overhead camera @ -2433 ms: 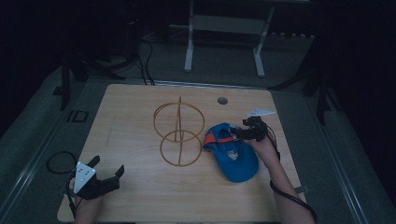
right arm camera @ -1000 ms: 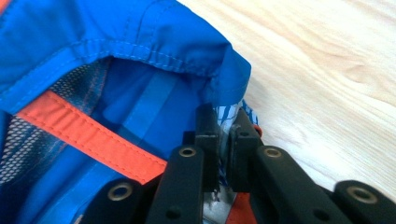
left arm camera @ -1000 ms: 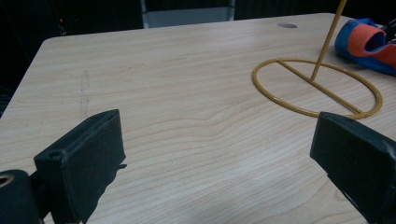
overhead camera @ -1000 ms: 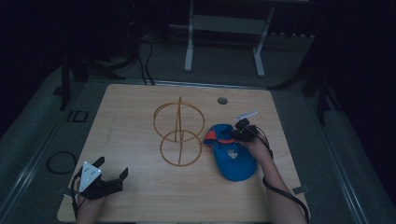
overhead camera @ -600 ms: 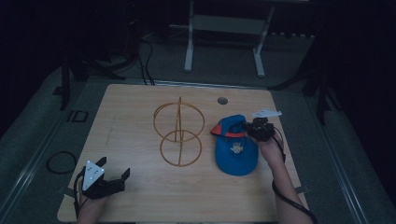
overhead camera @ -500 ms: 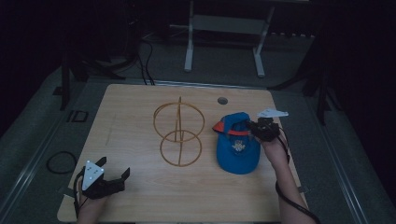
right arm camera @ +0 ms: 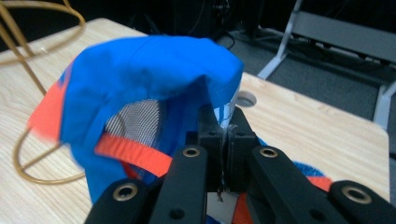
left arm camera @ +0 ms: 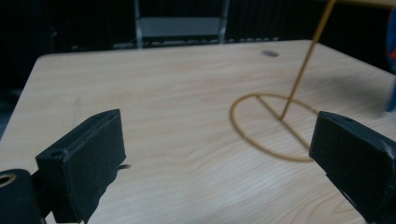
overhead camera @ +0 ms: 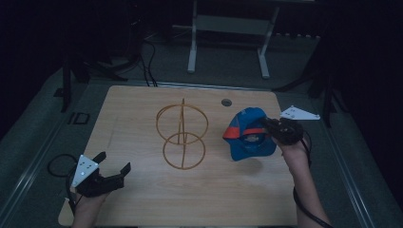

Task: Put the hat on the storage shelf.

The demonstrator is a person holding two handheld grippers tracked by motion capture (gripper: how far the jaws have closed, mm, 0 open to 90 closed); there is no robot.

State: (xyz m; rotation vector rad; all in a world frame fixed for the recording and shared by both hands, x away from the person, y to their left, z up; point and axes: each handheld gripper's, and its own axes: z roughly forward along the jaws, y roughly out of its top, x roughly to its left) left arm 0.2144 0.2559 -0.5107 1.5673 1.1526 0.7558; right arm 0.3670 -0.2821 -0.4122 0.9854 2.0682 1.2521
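A: Starting at the left: left gripper [overhead camera: 112,172] low over the near left corner of the table [overhead camera: 142,204], jaws spread wide, nothing between them. Seen along those jaws in the left gripper view: bare wood and the base ring of the wire stand [left arm camera: 273,126].

B: Parked there on purpose, probably. Well apart from the work, out of the way, yet pointed toward the stand, so ready to steady it if needed.

A: Next, at mid-table, the wire stand [overhead camera: 182,135] itself: gold, flat ring on the wood, upright post, second ring up top. Untouched by either tool.

B: Looks like the hanging place. Upright and central, reachable from both sides.

A: Then the blue cap [overhead camera: 248,134], orange brim toward the stand, lifted clear of the wood to judge by the shadow under it, just right of the stand and not touching it.

B: And the grip?

A: Right gripper [overhead camera: 269,126] pressed together on the cap's rim. In the right gripper view, jaws pinched on a fold of blue fabric [right arm camera: 219,100], mesh lining and orange band hanging below.

B: Makes sense: held by the edge so the crown droops open, mouth free to drop over the top ring. Thin pinch, though; slipping possible if swung fast.

A: Farthest right, bare table edge.
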